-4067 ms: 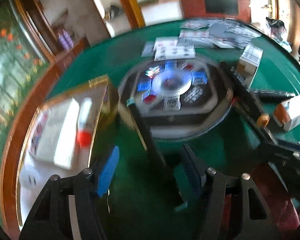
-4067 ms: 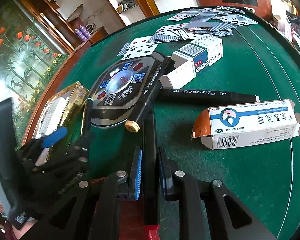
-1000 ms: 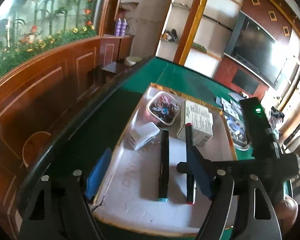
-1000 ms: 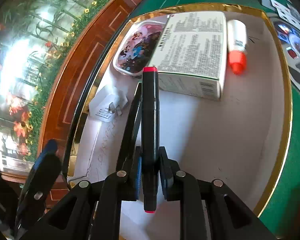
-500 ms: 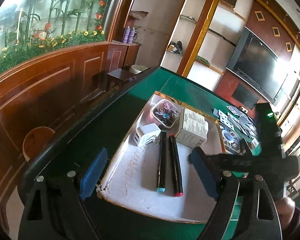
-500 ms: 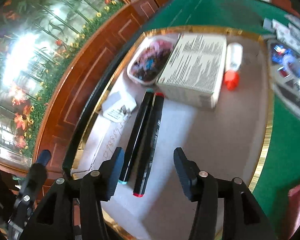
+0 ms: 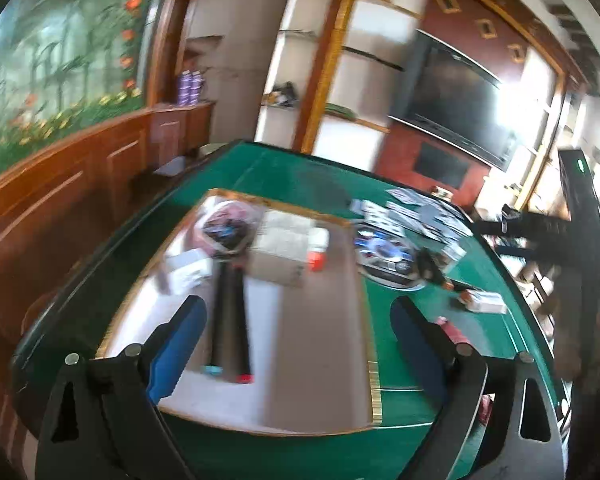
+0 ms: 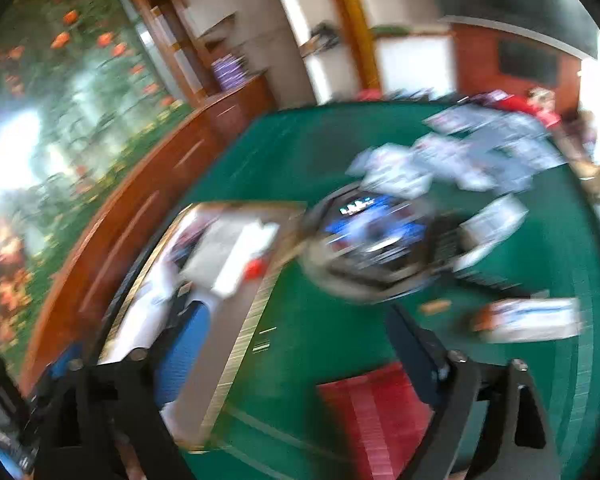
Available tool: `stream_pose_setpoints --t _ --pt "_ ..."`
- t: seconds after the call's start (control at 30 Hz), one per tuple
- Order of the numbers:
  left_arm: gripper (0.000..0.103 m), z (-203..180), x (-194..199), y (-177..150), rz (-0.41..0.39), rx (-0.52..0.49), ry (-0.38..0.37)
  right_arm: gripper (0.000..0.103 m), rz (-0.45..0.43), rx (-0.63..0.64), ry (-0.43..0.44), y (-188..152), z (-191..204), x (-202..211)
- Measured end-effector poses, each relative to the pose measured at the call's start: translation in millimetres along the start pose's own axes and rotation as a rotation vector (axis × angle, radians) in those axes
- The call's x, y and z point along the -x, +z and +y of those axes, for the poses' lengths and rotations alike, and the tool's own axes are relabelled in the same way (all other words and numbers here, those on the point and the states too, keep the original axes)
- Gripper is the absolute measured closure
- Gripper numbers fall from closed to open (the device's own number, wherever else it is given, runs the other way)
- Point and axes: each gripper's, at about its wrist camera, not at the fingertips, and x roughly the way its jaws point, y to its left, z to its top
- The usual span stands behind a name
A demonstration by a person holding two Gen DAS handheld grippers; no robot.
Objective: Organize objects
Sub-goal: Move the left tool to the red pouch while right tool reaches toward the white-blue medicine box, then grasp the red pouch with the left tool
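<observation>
Two black markers (image 7: 228, 312) lie side by side in the gold-rimmed tray (image 7: 370, 320), one teal-tipped, one red-tipped. My left gripper (image 7: 296, 344) hovers over the tray's near end, its jaws opening with nothing between them. My right gripper (image 8: 298, 352) is raised over the green felt beside the tray (image 8: 248, 320), its jaws also opening and empty. It faces the round dark console (image 8: 372, 240). Another black marker (image 7: 432, 268) leans on the console (image 7: 384, 252). A small white and orange box (image 8: 532, 318) lies on the felt to the right. Both views are motion-blurred.
The tray also holds a white carton (image 7: 284, 244), a red-capped bottle (image 7: 318, 244), a round tub (image 7: 226, 220) and a white plug (image 7: 184, 268). Playing cards (image 8: 480, 152) are scattered at the far side. A red object (image 8: 372, 412) lies near my right gripper. A wooden rail edges the table's left.
My right gripper let go of the red-tipped marker beside the teal-tipped one, opened wide, rose and swung right towards the console. My left gripper widened and its view shifted right.
</observation>
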Motion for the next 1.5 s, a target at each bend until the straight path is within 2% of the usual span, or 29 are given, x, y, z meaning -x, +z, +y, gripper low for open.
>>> stream_pose_setpoints --t 0.1,0.2,0.33,0.57,0.63,0.73,0.87,0.93,1.1,1.23,1.4,1.5 --pt "0.01 -27 -5 -5 0.014 -0.051 -0.047 0.0 -0.072 -0.032 -0.092 7 -28 29" --pt "0.01 -49 -14 -13 0.044 -0.088 -0.085 0.0 -0.202 -0.088 -0.099 -5 -56 47" --pt "0.01 -70 -25 -24 0.104 -0.085 -0.14 0.0 -0.149 -0.244 -0.124 -18 -106 25" --pt "0.01 -100 -48 -46 0.215 -0.076 -0.214 0.0 -0.011 -0.296 -0.172 -36 -150 -17" --pt "0.01 -107 -54 -51 0.245 -0.072 -0.223 0.0 -0.02 -0.322 -0.188 -42 -163 -22" --pt "0.01 -114 -67 -56 0.301 -0.046 -0.223 0.0 -0.077 -0.347 -0.212 -51 -179 -19" --pt "0.01 -122 -89 -62 0.375 0.012 -0.211 0.0 -0.118 -0.402 -0.198 -63 -199 -17" --pt "0.01 -128 -100 -66 0.405 0.043 -0.197 0.0 -0.132 -0.439 -0.145 -63 -208 -11" --pt "0.01 -148 -119 -78 0.451 0.052 -0.164 0.0 -0.179 -0.435 -0.113 -62 -206 3" --pt "0.01 -168 -134 -83 0.479 0.028 -0.133 0.0 -0.19 -0.422 -0.1 -62 -201 7" --pt "0.009 -199 -152 -82 0.472 -0.06 -0.046 0.0 -0.209 -0.447 -0.086 -62 -206 11" --pt "0.005 -215 -161 -85 0.479 -0.132 0.008 0.0 -0.209 -0.472 -0.072 -64 -211 12"
